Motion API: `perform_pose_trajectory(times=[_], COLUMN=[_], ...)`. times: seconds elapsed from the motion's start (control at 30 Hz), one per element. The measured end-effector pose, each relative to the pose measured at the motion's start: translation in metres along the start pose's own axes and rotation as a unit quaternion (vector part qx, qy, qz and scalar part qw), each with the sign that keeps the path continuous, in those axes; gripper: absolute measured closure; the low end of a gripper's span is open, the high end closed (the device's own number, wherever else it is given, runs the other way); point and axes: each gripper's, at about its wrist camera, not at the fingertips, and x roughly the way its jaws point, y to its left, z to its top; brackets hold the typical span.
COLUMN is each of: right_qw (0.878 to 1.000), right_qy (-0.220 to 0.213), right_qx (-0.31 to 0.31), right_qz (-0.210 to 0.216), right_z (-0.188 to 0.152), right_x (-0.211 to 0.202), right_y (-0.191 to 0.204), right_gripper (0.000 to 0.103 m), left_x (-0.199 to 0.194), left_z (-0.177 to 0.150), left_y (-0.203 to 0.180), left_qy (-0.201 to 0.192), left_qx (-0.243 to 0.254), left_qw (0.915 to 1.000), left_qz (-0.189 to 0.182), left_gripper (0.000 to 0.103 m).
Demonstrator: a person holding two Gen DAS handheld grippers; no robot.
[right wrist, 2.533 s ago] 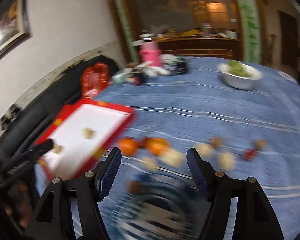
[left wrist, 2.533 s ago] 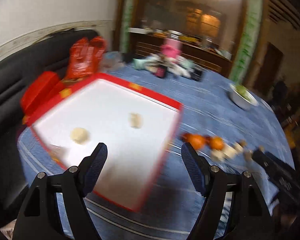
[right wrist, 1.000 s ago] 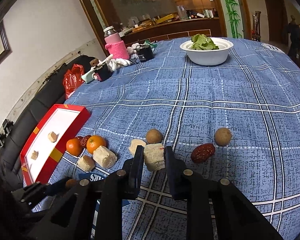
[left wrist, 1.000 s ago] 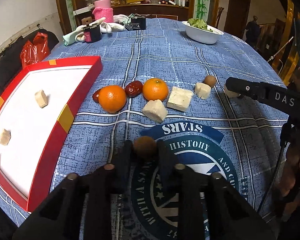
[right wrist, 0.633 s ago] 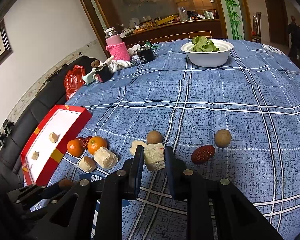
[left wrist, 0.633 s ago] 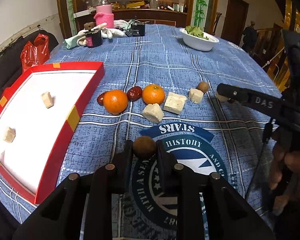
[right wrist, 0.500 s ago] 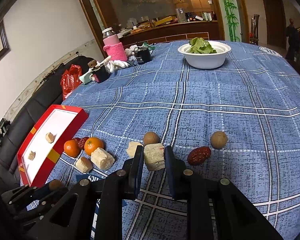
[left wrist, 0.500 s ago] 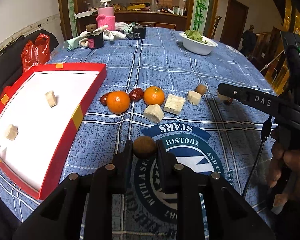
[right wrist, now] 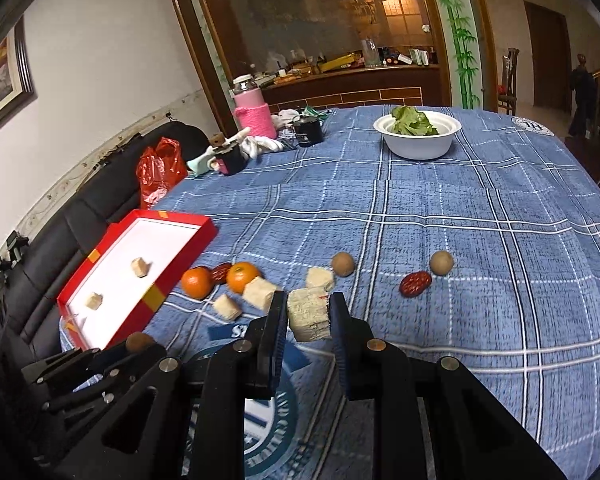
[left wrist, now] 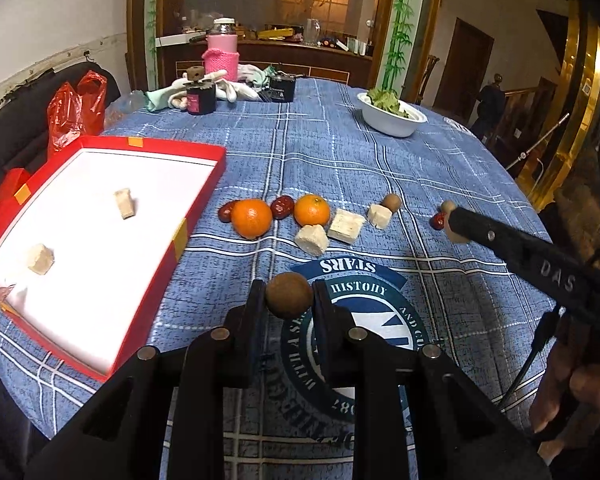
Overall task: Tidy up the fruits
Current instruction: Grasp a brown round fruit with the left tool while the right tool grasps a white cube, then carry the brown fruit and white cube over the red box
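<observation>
Left gripper [left wrist: 288, 300] pinches a hard little longan [left wrist: 288, 295] across its middle, right gripper [right wrist: 307, 316] clamps a crumbly-looking pale cube [right wrist: 308, 313] by its flat sides.

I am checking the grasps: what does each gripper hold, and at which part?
The left gripper pinches a round brown fruit by its sides. The right gripper clamps a pale cube on two opposite faces.

Two oranges [left wrist: 251, 218], three red dates [right wrist: 415, 284], three brown round fruits [right wrist: 343, 264] (one gripped), six pale cubes [right wrist: 319, 278] (two inside the tray), one red tray [left wrist: 204, 194], one white bowl [right wrist: 420, 148].
</observation>
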Motion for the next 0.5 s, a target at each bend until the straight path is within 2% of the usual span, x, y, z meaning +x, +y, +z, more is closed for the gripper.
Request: perform_pose_trajectory(times=[0.5], right_qw=[1.0], right_qy=[-0.004], right_qx=[-0.025], right_qz=[0.001], right_z=[-0.016], right_x=[-0.015], right_y=[0.033], right_gripper=[0.081], left_x=[-0.015], left_z=[0.0], left_y=[0.02], left_qy=[-0.015], left_qx=[-0.019], left_qw=[0.9996], left_qz=[0.013], left_gripper=[0.083])
